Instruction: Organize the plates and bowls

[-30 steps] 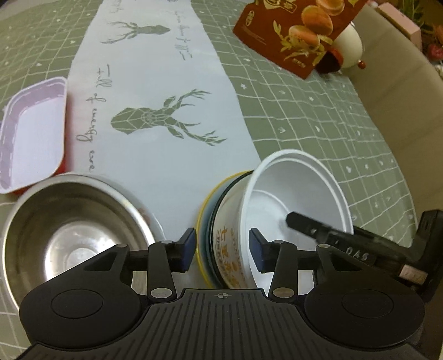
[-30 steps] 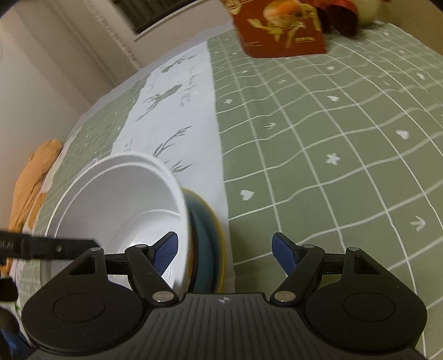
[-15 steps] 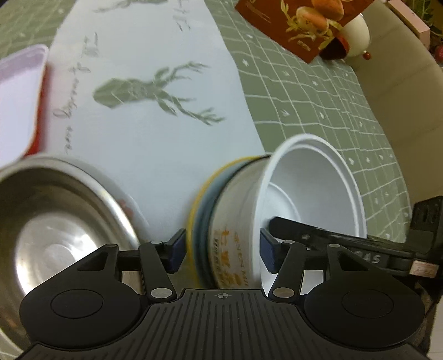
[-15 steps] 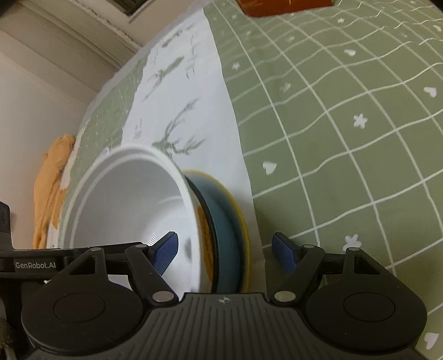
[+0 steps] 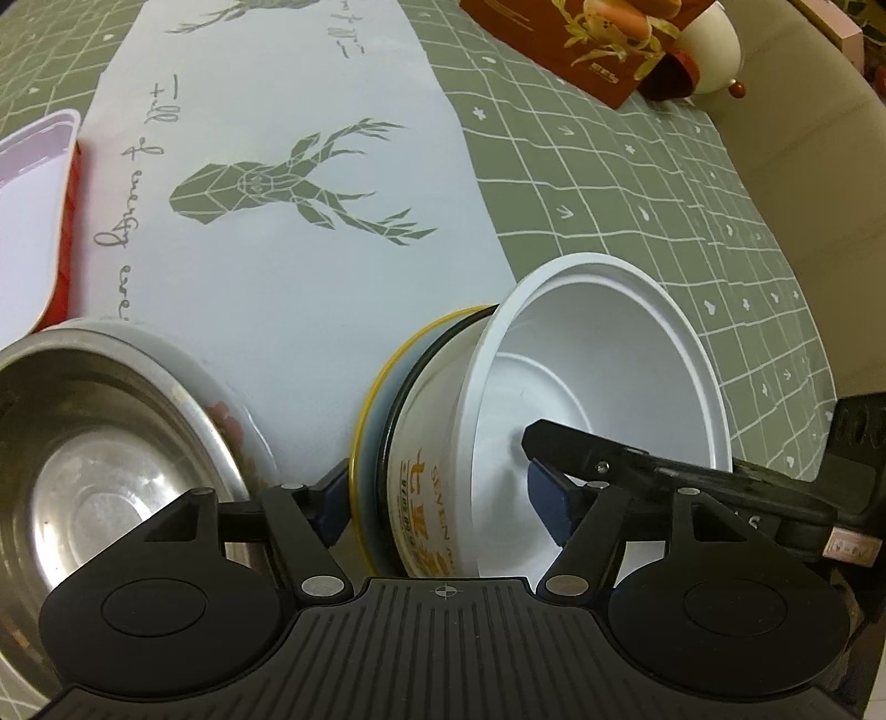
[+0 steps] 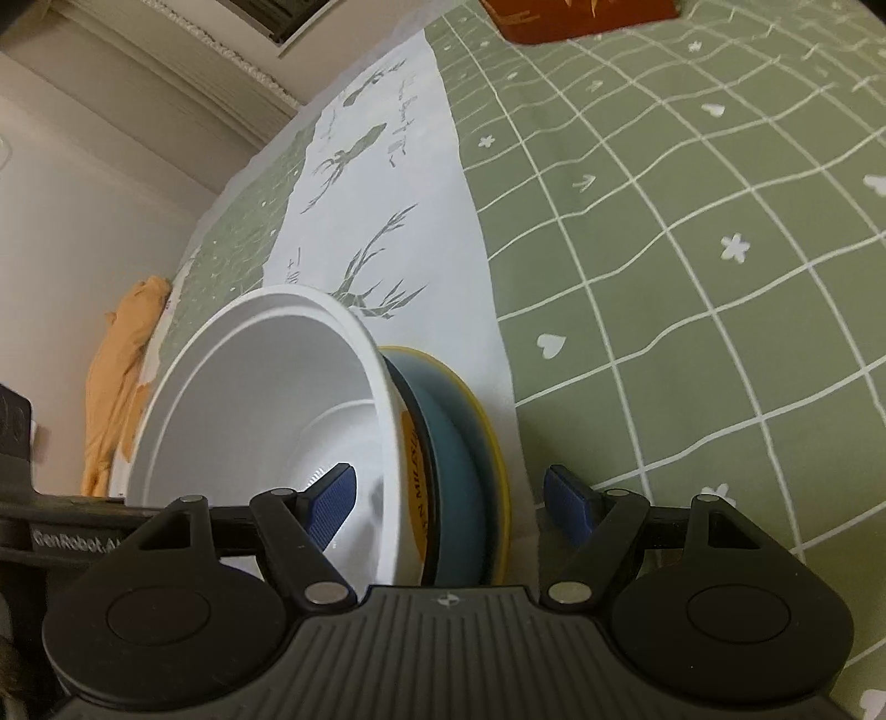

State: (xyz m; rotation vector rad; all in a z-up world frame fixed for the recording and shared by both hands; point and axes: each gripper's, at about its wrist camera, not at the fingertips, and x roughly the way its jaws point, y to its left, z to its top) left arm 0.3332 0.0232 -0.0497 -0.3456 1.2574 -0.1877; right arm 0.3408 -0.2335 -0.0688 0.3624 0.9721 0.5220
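A white paper bowl (image 5: 581,387) with orange print is nested in a blue bowl (image 5: 382,421) with a yellow rim; the stack is tipped on edge. My left gripper (image 5: 437,498) straddles the stack's wall, one blue pad inside the white bowl, one outside the yellow rim. My right gripper (image 6: 448,498) also straddles the white bowl (image 6: 266,399) and the blue bowl (image 6: 454,443), with its jaws wide. Whether the pads touch the bowls I cannot tell. A steel bowl (image 5: 83,443) sits at the left.
A white tray (image 5: 27,194) over something red lies at the far left. A red food box (image 5: 581,39) and a round white object (image 5: 714,44) stand at the back right. The green checked cloth (image 6: 692,249) has a white deer runner (image 5: 266,194). An orange cloth (image 6: 122,376) lies left.
Both grippers have moved closer around the bowl stack. The stack has tilted up more on its edge. The jaws keep about the same width.
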